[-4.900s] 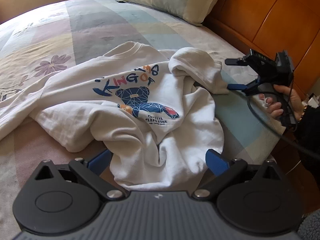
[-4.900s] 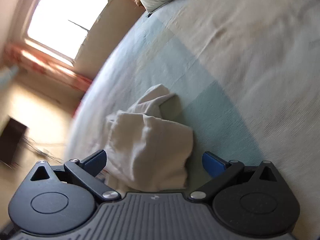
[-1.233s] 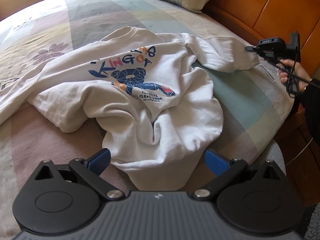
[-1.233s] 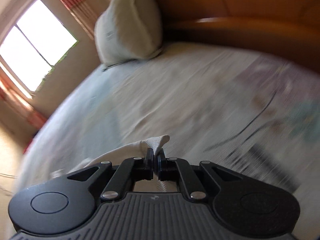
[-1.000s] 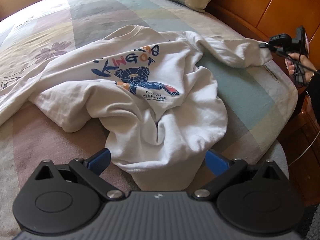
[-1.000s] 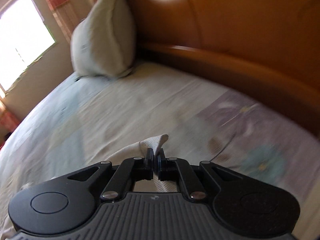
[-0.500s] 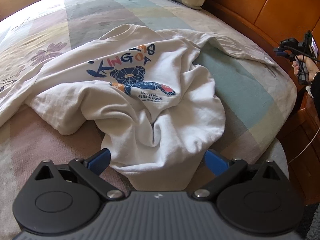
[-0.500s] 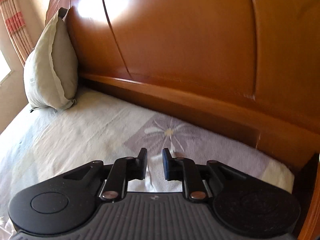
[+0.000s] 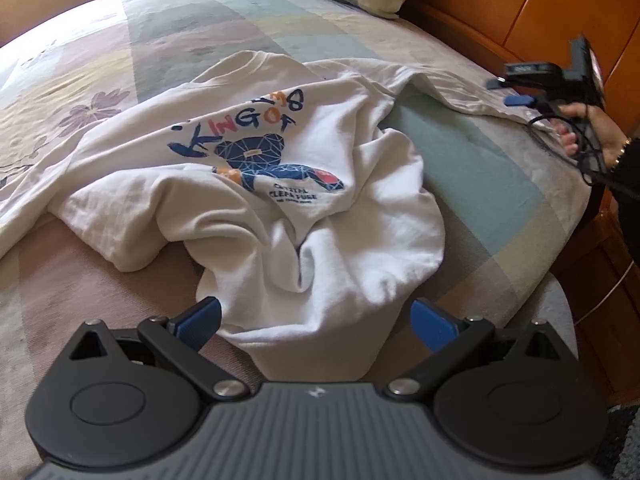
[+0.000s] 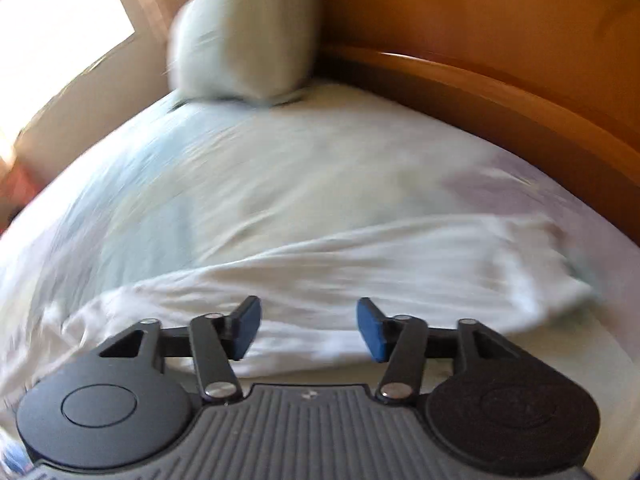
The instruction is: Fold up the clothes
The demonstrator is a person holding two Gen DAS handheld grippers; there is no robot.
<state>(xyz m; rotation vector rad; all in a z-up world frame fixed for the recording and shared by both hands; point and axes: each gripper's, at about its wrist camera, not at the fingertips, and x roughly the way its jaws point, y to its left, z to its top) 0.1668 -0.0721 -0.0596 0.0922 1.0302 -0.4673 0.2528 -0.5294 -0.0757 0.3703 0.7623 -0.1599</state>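
With its sleeve (image 10: 400,264) laid out flat across the bed (image 9: 480,168), the right hand-held gripper (image 10: 309,328) has just been opening, nothing between its pads, while the left hand-held gripper (image 9: 316,322) gapes empty above the sweatshirt (image 9: 260,184) hem

Bright window (image 10: 60,20) daylight; right-wrist view motion-blurred, left-wrist view sharp, both fisheye-bent.

The white cotton sweatshirt (image 9: 280,184) lying crumpled on the bed carries the only print that can be read. Across its chest, above a dark blue faceted bear figure, large brush-style letters spell "KING OF" in blue, red and orange. A further row of rounded letters arcs above that word, too creased to make out. Below the bear stand small dark lines of capitals; they are blurred and cannot be read with certainty. In the right wrist view, motion blur leaves no lettering legible.
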